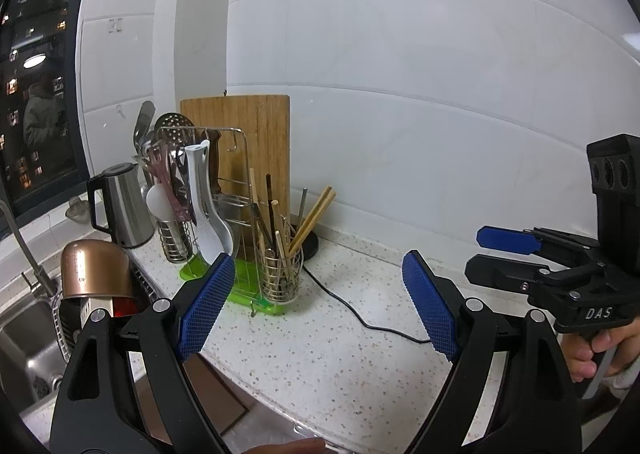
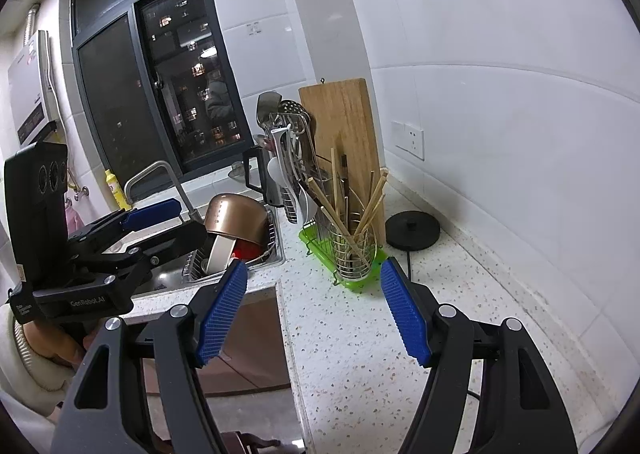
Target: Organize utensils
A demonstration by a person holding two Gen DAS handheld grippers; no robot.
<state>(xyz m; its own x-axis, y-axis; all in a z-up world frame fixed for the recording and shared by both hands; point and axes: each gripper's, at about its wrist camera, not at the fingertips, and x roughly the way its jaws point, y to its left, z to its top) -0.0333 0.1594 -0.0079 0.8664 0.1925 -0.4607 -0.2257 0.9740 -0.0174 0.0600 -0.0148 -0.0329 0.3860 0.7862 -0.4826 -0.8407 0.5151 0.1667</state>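
A wire cup (image 1: 279, 278) (image 2: 354, 254) of wooden chopsticks (image 1: 316, 214) (image 2: 370, 198) stands at the front of a green-based wire rack (image 1: 244, 286) (image 2: 316, 240). A second wire cup (image 1: 174, 242) behind it holds spoons, ladles and a skimmer, and a white rice paddle (image 1: 204, 198) leans in the rack. My left gripper (image 1: 318, 258) hangs open over the speckled counter, just short of the chopstick cup, with nothing between its blue pads. My right gripper (image 2: 314, 264) is open and empty too, to the right of the left one (image 2: 188, 216) and facing the same rack; in the left wrist view the right gripper (image 1: 478, 252) shows in a hand.
A wooden cutting board (image 1: 256, 134) (image 2: 344, 122) leans on the tiled wall behind the rack. A black kettle base (image 1: 310, 244) (image 2: 412, 230) sits beside it, its cord (image 1: 360, 318) trailing across the counter. Left are a steel kettle (image 1: 124, 206), a copper pot (image 1: 96, 270) (image 2: 236, 220) and the sink (image 1: 20, 334).
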